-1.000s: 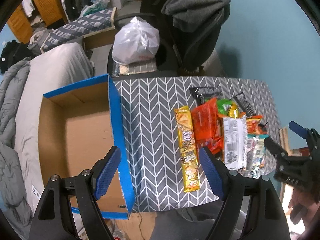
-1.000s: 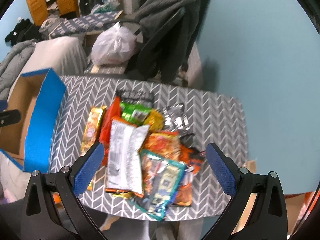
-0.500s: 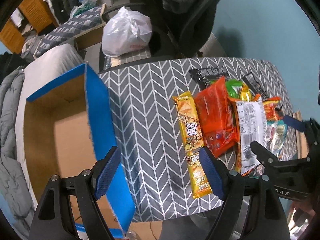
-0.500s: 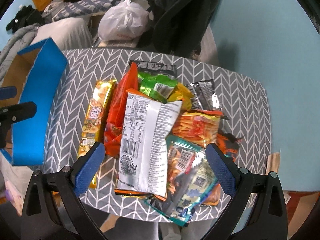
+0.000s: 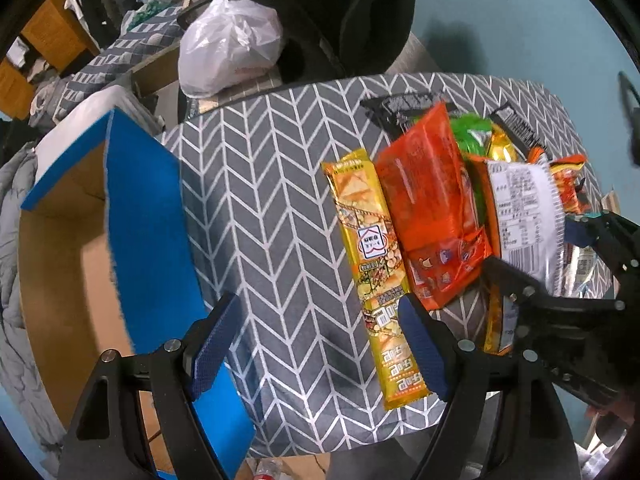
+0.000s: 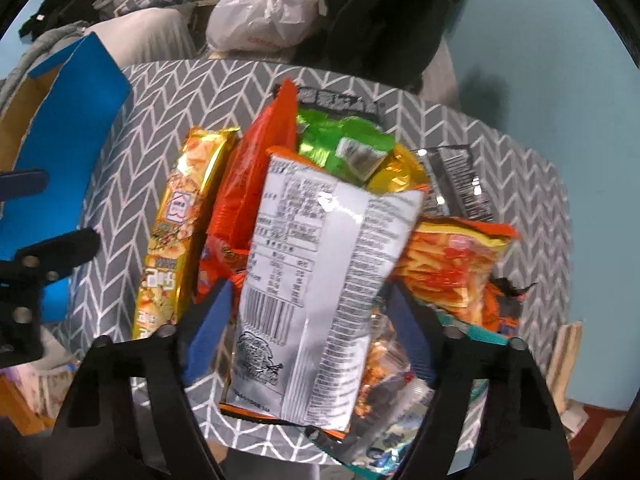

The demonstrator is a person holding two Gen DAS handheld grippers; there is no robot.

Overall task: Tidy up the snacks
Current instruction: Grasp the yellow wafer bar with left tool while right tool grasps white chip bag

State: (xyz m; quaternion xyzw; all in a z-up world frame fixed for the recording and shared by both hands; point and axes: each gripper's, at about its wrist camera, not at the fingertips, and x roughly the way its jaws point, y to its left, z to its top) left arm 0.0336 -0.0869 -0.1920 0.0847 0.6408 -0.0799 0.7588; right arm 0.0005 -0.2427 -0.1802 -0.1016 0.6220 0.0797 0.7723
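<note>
While the right gripper (image 6: 308, 332) hovers with jaws spread wide either side of the crinkly white-backed bag (image 6: 320, 280), gripping nothing, that bag tops the glossy packet pile on the chevron-cloth bench (image 5: 272, 208). Left of it, the left gripper (image 5: 320, 344) gapes empty, beside the long yellow packet (image 5: 372, 272).

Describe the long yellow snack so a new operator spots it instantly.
On the chevron-patterned table, find the snack pile right of the blue-edged cardboard box. The long yellow snack lies flat at the pile's left edge, narrower and longer than every bag beside it.
</note>
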